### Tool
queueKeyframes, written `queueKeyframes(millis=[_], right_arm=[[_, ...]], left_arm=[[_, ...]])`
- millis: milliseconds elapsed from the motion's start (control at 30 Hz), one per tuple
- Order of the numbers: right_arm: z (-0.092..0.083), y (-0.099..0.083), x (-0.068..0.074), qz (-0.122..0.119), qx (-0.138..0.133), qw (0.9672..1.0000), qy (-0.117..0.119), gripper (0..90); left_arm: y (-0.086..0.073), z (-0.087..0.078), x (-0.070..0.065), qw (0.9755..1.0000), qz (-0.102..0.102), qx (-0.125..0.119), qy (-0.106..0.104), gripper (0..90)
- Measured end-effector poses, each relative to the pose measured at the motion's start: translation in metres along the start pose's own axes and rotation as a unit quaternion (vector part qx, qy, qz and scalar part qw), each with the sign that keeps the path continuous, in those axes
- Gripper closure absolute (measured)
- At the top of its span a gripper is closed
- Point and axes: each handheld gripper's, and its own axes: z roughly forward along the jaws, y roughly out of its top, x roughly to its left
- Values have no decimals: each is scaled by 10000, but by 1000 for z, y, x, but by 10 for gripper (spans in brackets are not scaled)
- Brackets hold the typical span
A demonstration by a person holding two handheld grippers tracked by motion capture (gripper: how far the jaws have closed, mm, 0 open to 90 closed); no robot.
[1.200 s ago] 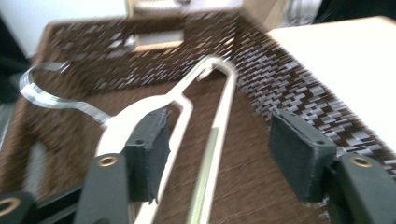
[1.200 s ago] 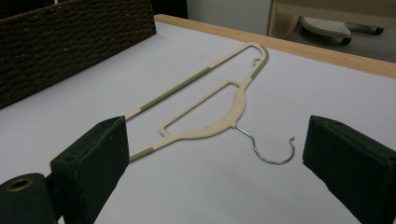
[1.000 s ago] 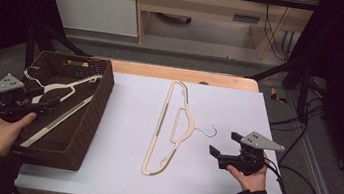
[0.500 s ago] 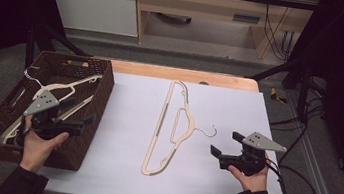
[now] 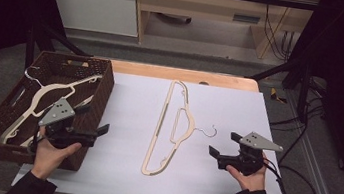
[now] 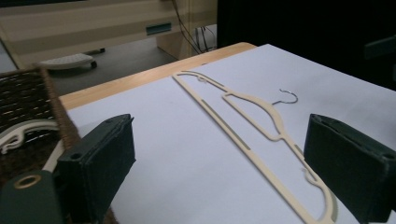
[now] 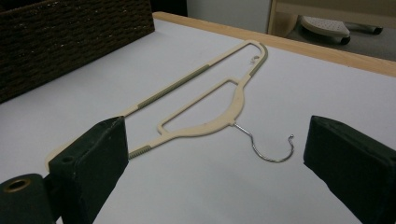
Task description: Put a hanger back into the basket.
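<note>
High view: one cream hanger (image 5: 172,127) lies flat on the white sheet (image 5: 120,171) near the table's middle, its wire hook turned toward the right gripper (image 5: 214,153). More hangers (image 5: 47,93) lie in the wicker basket (image 5: 103,85) at the table's left edge. The left gripper (image 5: 101,130) sits over the basket's near right corner, jaws spread and empty, having just been opening with nothing between them; it points toward the table hanger. The right gripper rests low on the sheet just right of the hook, jaws apart, nothing in them. Left gripper view: both pads stand wide, and between them lies bare sheet with the hanger (image 6: 261,135) beyond, well apart from the jaws; the basket wall (image 6: 58,116) and a hanger arm (image 6: 23,130) show at left. Right gripper view: jaws wide and empty, the hook (image 7: 268,144) and hanger neck lying near, ahead between them, not touched. Judgement: the work looks like moving hangers between basket and table. One hanger is out on the table, at least two are in the basket, and neither gripper has a hold, so this reads as a gap between grasps with the table hanger the likely next target.
</note>
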Motion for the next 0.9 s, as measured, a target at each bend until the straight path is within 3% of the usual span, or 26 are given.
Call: queueKeyframes(millis=[200,433,767,900], right_arm=[[1,0,-1,9,-9,10000,7,68],[5,-1,-2,38,42,10000,-14,74],[16,-1,-8,24,124,9999,-6,98],[30,-2,-12,3,287,9996,-54,118]], left_arm=[[-2,17,-24,9992,235,177,-282,85],[-17,42,-41,9971,291,486,-511,88],[-34,65,-60,9927,438,862,-716,93],[-42,75,-68,9898,526,1047,-806,93]])
